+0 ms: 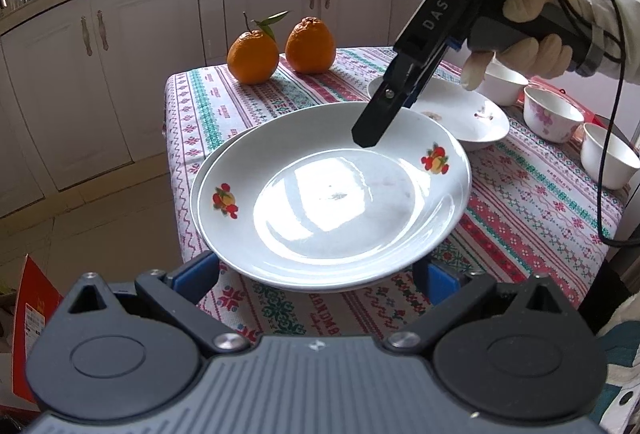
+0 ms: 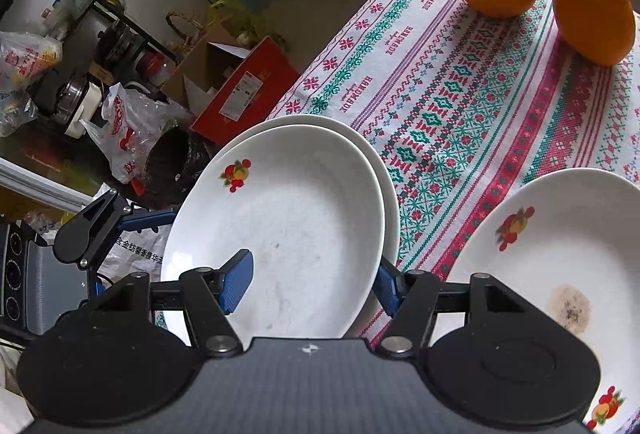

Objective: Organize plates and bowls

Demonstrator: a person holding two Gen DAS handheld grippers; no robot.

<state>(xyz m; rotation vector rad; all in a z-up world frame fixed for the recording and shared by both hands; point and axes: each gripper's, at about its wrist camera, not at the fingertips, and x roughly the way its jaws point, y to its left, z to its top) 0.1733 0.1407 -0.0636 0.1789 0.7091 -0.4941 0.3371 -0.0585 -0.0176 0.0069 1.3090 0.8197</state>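
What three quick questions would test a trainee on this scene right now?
1. True or false: the two oranges lie on the floor.
2. How many bowls show in the left wrist view?
3. Which one is clamped on the rim of the top plate: A, the left one; B, the right one?

Key:
1. False; they stand on the table.
2. Three.
3. B, the right hand-held gripper.
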